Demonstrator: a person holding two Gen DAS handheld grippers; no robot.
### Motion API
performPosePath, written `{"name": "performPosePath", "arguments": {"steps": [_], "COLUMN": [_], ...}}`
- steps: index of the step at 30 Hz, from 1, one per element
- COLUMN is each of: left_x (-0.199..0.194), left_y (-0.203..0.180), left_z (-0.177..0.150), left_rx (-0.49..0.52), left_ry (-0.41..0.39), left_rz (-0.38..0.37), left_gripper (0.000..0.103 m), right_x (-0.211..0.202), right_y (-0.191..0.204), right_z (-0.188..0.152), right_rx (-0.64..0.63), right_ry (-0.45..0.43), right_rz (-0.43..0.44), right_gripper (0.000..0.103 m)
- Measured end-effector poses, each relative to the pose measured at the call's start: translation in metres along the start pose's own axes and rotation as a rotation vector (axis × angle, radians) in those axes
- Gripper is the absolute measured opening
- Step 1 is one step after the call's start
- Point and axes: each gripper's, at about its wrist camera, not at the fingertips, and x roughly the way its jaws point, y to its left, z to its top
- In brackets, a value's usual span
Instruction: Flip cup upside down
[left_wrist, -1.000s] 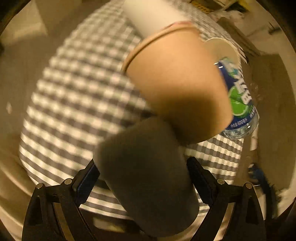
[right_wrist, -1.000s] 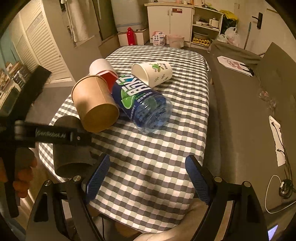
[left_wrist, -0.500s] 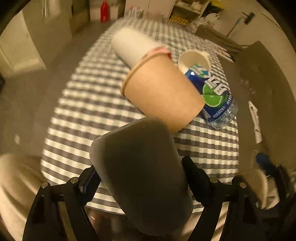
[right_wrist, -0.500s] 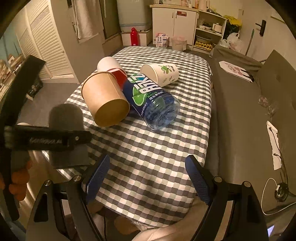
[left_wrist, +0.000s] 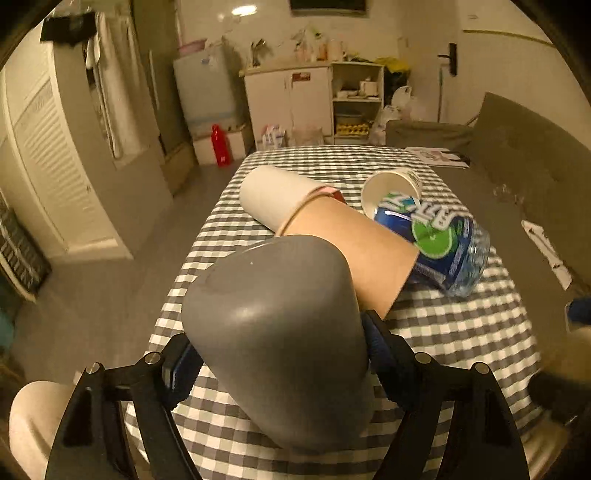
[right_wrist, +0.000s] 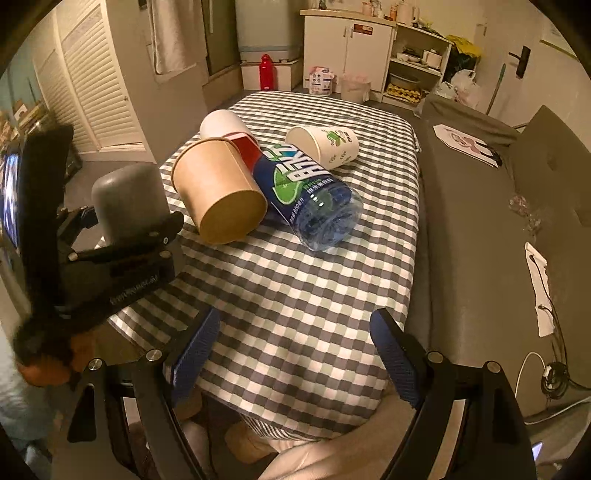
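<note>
My left gripper (left_wrist: 284, 354) is shut on a grey cup (left_wrist: 273, 332) and holds it above the near left corner of the checked table (right_wrist: 295, 288). In the right wrist view the grey cup (right_wrist: 125, 199) stands base up, rim down, between the left gripper's fingers (right_wrist: 162, 229). My right gripper (right_wrist: 295, 354) is open and empty above the table's near edge.
A brown paper cup (right_wrist: 218, 192), a white and red cup (right_wrist: 229, 129), a blue water bottle (right_wrist: 310, 192) and a printed white cup (right_wrist: 325, 144) lie on their sides mid-table. A grey sofa (right_wrist: 498, 221) runs along the right.
The left gripper has swung the grey cup from lying tilted to base up and lifted its view to the room. The right gripper has barely moved.
</note>
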Motion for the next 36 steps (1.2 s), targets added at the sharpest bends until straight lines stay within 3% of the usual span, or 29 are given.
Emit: {"name": "performPosePath", "arguments": {"steps": [4,10,16,25,30,32,36], "left_x": [-0.001,0.000,-0.015,-0.039,-0.019,-0.011,-0.010], "left_y": [0.000,-0.004,-0.005,0.005,0.003,0.004,0.002], "left_z": [-0.011,-0.022,-0.026,-0.020,-0.027,-0.031,-0.029], "left_rx": [0.003,0.011,0.023,-0.004,0.029,0.030,0.037], "left_ry": [-0.033,0.001,-0.016,-0.054,0.017,0.051,0.034], "left_rz": [-0.025,-0.084,-0.120,-0.173,-0.182,-0.181,-0.196], "left_gripper": [0.078,0.078,0.084,0.085,0.083,0.073,0.073], "right_x": [0.002,0.003,0.005,0.004,0.006,0.007,0.008], "right_y": [0.000,0.003,0.001,-0.002,-0.002,-0.001,-0.001], "right_z": [-0.002,-0.001,-0.001,-0.002,-0.003,-0.003,-0.003], "right_rx": [0.015,0.022,0.036,0.050,0.052,0.051,0.055], "right_ry": [0.007,0.007,0.007,0.001,0.007,0.007,0.009], "right_rz": [0.005,0.008,0.006,0.001,0.008,0.011,0.014], "right_gripper": [0.084,0.084,0.084,0.084,0.084,0.084,0.084]}}
